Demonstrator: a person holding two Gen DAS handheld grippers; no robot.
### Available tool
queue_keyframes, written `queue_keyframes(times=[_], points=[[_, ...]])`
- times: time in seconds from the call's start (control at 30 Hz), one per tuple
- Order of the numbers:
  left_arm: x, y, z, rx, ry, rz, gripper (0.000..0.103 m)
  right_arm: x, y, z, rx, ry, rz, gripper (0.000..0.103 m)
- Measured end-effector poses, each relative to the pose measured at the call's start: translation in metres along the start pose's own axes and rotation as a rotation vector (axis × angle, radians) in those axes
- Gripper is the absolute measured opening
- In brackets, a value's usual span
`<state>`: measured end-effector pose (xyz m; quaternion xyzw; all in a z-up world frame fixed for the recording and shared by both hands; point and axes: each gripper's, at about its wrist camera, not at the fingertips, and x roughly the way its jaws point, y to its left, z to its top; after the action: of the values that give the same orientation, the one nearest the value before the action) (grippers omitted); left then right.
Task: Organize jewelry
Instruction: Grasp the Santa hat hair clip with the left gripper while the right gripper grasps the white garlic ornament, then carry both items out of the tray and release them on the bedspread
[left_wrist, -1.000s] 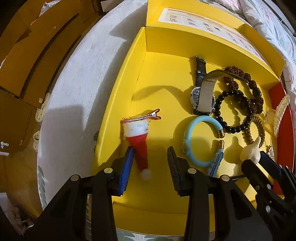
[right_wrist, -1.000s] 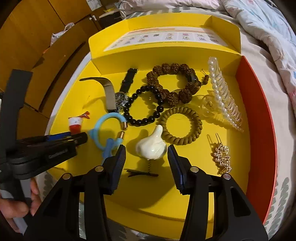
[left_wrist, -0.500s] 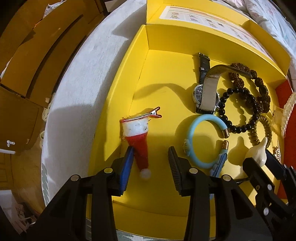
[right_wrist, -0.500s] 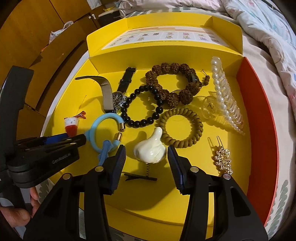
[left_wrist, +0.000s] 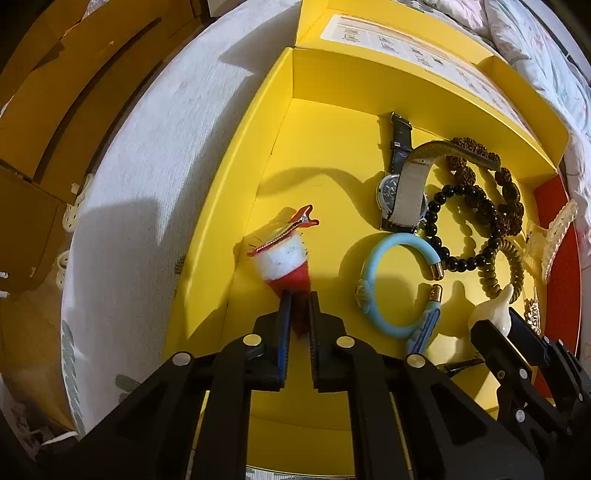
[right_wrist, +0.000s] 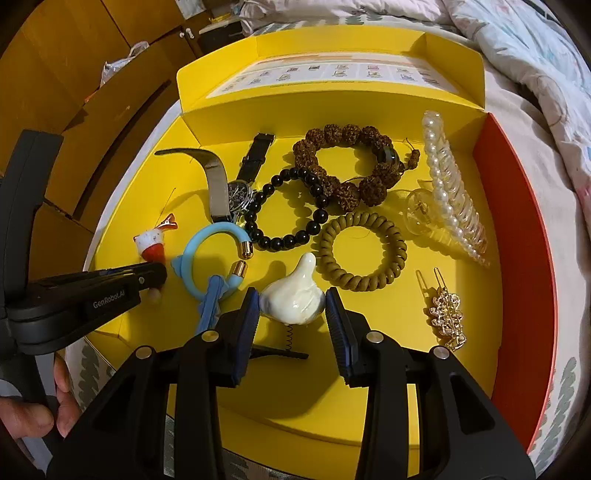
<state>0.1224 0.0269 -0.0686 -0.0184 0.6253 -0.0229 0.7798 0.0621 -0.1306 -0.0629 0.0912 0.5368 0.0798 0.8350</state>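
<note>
A yellow box (left_wrist: 221, 206) (right_wrist: 369, 387) holds the jewelry. My left gripper (left_wrist: 298, 297) is shut on the red tip of a Santa-hat hair clip (left_wrist: 284, 254), which shows small at the left in the right wrist view (right_wrist: 151, 245). My right gripper (right_wrist: 291, 301) has closed in on a cream bird-shaped hair clip (right_wrist: 295, 295), both pads touching its sides. That clip also shows at the right in the left wrist view (left_wrist: 489, 312). A light blue bangle (left_wrist: 391, 284) (right_wrist: 207, 258) lies between the two clips.
In the box lie a watch (right_wrist: 236, 192), a black bead bracelet (right_wrist: 288, 210), a brown seed bracelet (right_wrist: 351, 162), an olive coil hair tie (right_wrist: 362, 254), a pearl claw clip (right_wrist: 450, 184) and a gold rhinestone clip (right_wrist: 447, 314). White bedding (left_wrist: 140, 166) lies left of the box.
My left gripper shut on the Santa-hat clip, which has tilted up off the floor. My right gripper closed onto the bird clip.
</note>
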Motion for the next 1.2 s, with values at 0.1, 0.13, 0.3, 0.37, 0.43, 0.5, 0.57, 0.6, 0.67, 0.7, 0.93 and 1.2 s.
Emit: queue_keyframes(times=[0.1,0.13,0.3,0.37,0.43,0.5,0.57,0.6,0.67,0.7,0.93,1.2], points=[[-0.001,0.003,0.0,-0.003,-0.004,-0.02,0.006,-0.001,-0.001,0.0,0.004,-0.003,0.007,0.038],[-0.003,0.004,0.0,-0.005,-0.006,-0.029,0.006,-0.003,-0.001,0.0,0.003,-0.005,0.006,0.038],[-0.013,0.002,-0.001,0.001,-0.022,-0.05,0.005,-0.009,-0.003,0.001,0.012,-0.021,0.016,0.038],[-0.017,0.004,-0.001,-0.001,-0.029,-0.057,0.005,-0.013,-0.005,0.002,0.019,-0.03,0.021,0.038],[-0.023,0.006,-0.001,-0.004,-0.042,-0.063,0.005,-0.018,-0.007,0.003,0.027,-0.044,0.029,0.038],[-0.03,0.01,-0.001,-0.005,-0.054,-0.073,0.005,-0.024,-0.008,0.004,0.031,-0.055,0.035,0.038],[-0.037,0.011,-0.002,-0.003,-0.072,-0.079,0.005,-0.031,-0.01,0.005,0.04,-0.072,0.043,0.038],[-0.043,0.012,-0.003,-0.001,-0.084,-0.083,0.005,-0.034,-0.01,0.005,0.038,-0.074,0.047,0.038],[-0.051,0.013,-0.005,0.003,-0.093,-0.092,0.005,-0.042,-0.012,0.005,0.047,-0.09,0.054,0.038],[-0.055,0.013,-0.009,0.006,-0.096,-0.097,0.005,-0.046,-0.012,0.005,0.046,-0.092,0.051,0.038],[-0.096,0.011,-0.038,0.049,-0.131,-0.151,0.005,-0.104,-0.016,-0.008,0.056,-0.166,0.062,0.038],[-0.116,0.026,-0.094,0.073,-0.119,-0.191,0.005,-0.178,-0.042,-0.061,0.097,-0.227,0.005,0.038]])
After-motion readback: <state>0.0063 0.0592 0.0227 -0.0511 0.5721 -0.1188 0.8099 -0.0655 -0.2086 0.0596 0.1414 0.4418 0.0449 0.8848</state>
